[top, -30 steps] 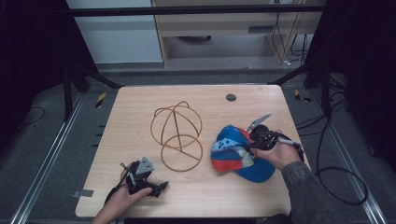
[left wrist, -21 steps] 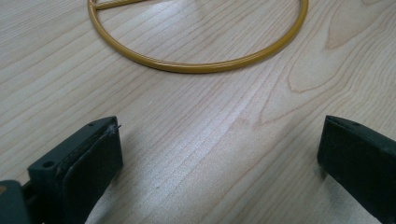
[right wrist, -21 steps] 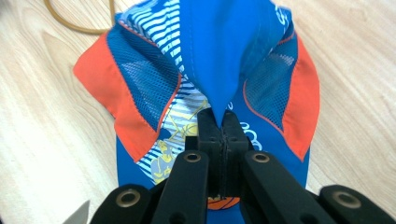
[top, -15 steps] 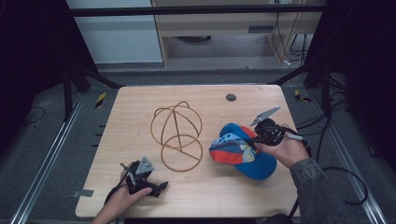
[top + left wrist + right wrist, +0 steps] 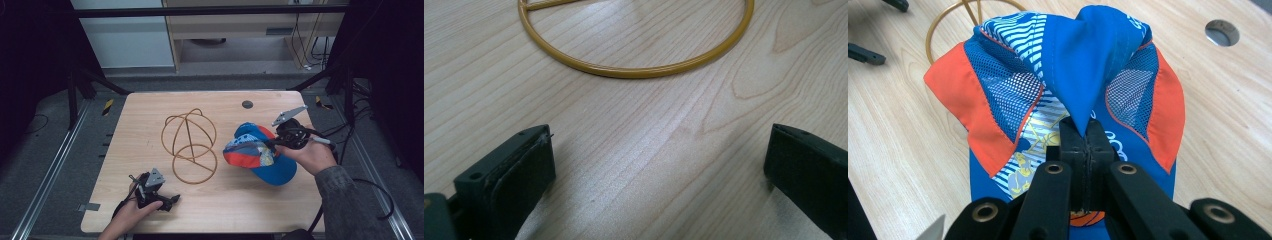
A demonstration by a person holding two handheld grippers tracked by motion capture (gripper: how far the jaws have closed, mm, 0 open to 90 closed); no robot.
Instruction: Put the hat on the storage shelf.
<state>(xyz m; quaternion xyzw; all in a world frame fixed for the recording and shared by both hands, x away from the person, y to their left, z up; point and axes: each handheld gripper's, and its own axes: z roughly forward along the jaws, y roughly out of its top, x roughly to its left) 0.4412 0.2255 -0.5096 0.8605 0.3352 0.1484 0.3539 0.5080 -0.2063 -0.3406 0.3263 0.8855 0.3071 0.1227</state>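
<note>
Cap sits right of centre on the surface, beside the wire stand. I have the right gripper pinched tight on a fold of the blue crown fabric, w/ the crown bunched up toward it. Soft, light cloth w/ mesh panels, so it'll sag and drag; I'd judge the stiffer brim a surer hold. Left gripper rests near the front edge, jaws wide, holding nothing. Count: 1 cap, 1 stand, 2 grippers.
</note>
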